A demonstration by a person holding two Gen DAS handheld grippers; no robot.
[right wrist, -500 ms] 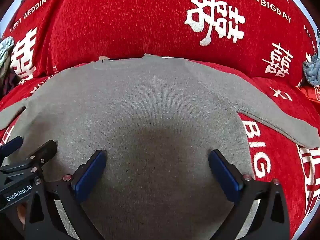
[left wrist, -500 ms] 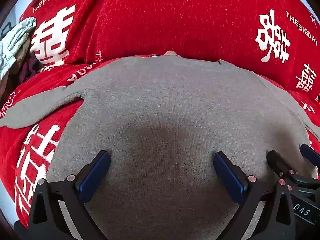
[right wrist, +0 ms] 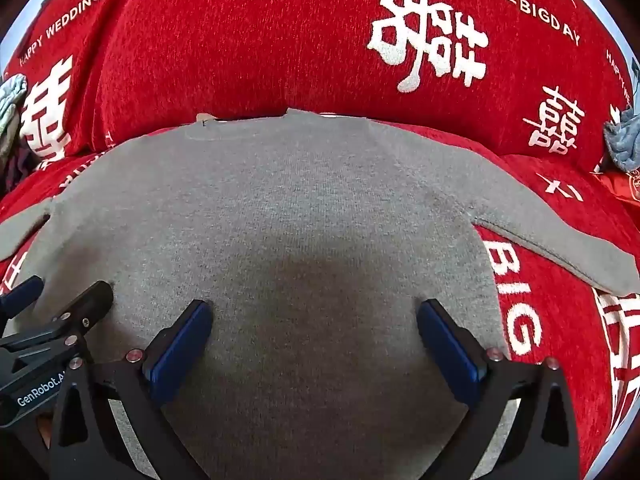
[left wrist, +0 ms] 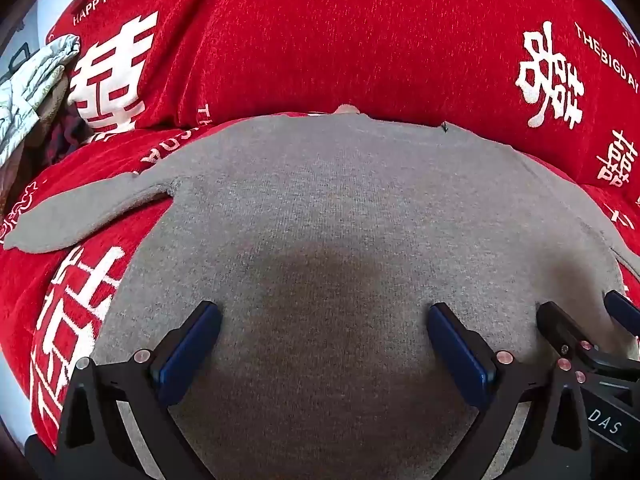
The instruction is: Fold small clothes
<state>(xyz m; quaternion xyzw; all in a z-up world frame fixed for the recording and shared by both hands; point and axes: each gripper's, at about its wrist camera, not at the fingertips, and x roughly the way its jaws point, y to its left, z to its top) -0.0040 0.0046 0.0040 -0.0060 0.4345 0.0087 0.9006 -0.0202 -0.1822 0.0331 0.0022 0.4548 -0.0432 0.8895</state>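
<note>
Nearest, both claws hang side by side over the lower part of a small grey sweater (left wrist: 320,208), angled steeply down at it; the left claw (left wrist: 322,320) has its blue-padded fingers (left wrist: 188,352) spread wide with only knit between them and nothing pinched; the right claw (right wrist: 314,316) stands just as wide, its pads (right wrist: 452,348) apart over the cloth and gripping nothing; whether the fingertips actually touch the fabric I cannot tell; each claw shows at the edge of the other's view, so they are close neighbours. The sweater lies flat and spread on a red sofa cover (right wrist: 240,40) printed with white characters and the words "HAPPY WEDDING" and "THE BIG DAY"; one sleeve (left wrist: 88,212) stretches out to the left, the other sleeve (right wrist: 560,248) angles off to the right, both lying on the red cloth; the neckline (right wrist: 280,120) sits at the far edge, right against the foot of the red backrest; beyond, a pale crumpled garment (left wrist: 36,84) lies at the far left and a blue-grey bundle (right wrist: 620,140) at the far right.
</note>
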